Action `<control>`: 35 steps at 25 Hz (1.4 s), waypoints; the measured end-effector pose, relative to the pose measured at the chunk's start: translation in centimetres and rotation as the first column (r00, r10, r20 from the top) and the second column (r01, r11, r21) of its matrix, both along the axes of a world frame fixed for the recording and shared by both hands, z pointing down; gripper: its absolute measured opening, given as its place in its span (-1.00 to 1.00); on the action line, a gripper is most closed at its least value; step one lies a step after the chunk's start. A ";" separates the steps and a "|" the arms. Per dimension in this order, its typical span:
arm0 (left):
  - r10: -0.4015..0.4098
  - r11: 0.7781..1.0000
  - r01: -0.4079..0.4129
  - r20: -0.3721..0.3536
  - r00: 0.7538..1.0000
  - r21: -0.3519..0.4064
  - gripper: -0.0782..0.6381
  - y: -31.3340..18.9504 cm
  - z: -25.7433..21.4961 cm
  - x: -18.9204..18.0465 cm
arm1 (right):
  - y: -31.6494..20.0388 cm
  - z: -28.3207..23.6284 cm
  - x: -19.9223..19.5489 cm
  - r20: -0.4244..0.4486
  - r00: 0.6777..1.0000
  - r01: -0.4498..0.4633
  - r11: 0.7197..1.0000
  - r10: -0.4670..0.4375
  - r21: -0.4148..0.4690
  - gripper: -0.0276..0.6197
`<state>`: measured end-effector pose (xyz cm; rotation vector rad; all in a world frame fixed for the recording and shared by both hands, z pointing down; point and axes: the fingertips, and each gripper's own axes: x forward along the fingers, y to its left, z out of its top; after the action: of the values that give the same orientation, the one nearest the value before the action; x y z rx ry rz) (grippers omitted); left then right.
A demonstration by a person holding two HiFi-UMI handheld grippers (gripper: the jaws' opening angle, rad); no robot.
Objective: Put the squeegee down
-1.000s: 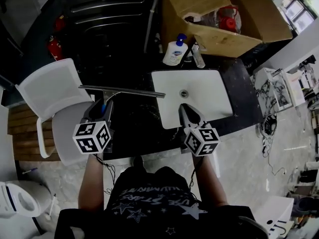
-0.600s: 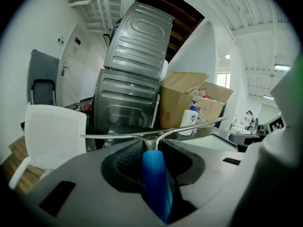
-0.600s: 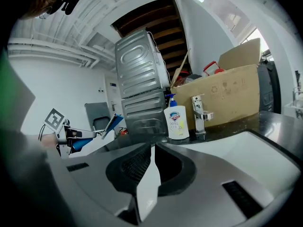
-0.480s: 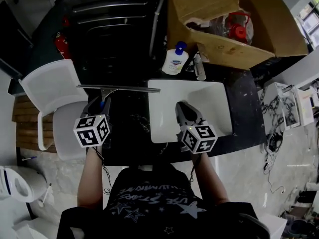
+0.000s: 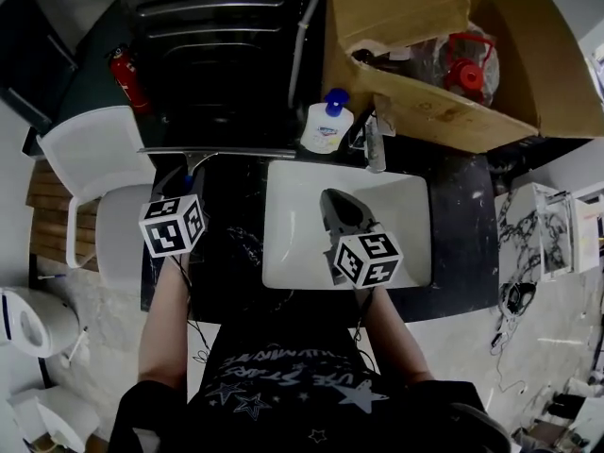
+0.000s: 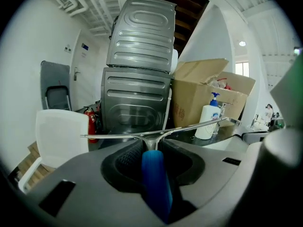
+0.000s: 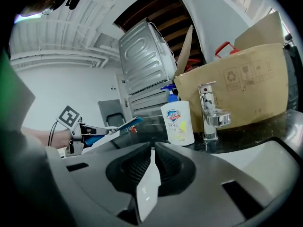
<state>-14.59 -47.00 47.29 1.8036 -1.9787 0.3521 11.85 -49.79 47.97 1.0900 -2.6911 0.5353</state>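
Note:
My left gripper [image 5: 192, 179] is shut on the blue handle [image 6: 154, 174] of the squeegee [image 5: 217, 152]. It holds the squeegee above the black counter [image 5: 231, 243], with the long metal blade bar [image 6: 156, 134] lying crosswise near the counter's back edge. In the left gripper view the jaws [image 6: 151, 148] press on the handle from both sides. My right gripper [image 5: 330, 201] hovers over the white sink [image 5: 293, 243]. Its jaws [image 7: 152, 150] are shut at the tips, with only white showing through the slit. The right gripper view shows the squeegee [image 7: 113, 128] at its left.
A soap pump bottle [image 5: 326, 123] and a chrome faucet [image 5: 376, 144] stand behind the sink. An open cardboard box [image 5: 444, 55] sits at the back right, and a grey appliance [image 5: 226, 45] is behind the counter. At the left are a white chair [image 5: 94, 173] and a red fire extinguisher [image 5: 125, 75].
Both grippers have moved forward, toward the back of the counter. The squeegee bar now sits near the counter's back edge, and the right gripper is over the sink basin.

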 end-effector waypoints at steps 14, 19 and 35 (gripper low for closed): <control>-0.006 0.995 0.011 0.045 0.999 -0.101 -0.38 -6.2 3.9 -0.6 | -3.3 3.2 -0.7 -0.009 0.999 0.038 0.998 -0.039 -0.053 -0.74; 0.013 0.991 -0.002 0.081 0.997 -0.131 -0.38 -7.9 4.6 -0.9 | -4.0 4.3 -1.3 -0.019 0.999 0.049 0.996 -0.051 -0.076 -0.74; -0.020 0.979 0.039 0.094 0.995 -0.201 -0.38 -9.0 6.5 -0.3 | -4.4 5.2 -1.5 -0.013 0.999 0.040 0.994 -0.041 -0.099 -0.74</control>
<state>-14.92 -56.00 53.74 1.6553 -1.9497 0.6143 10.34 -54.22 53.18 1.0070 -2.6374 0.6431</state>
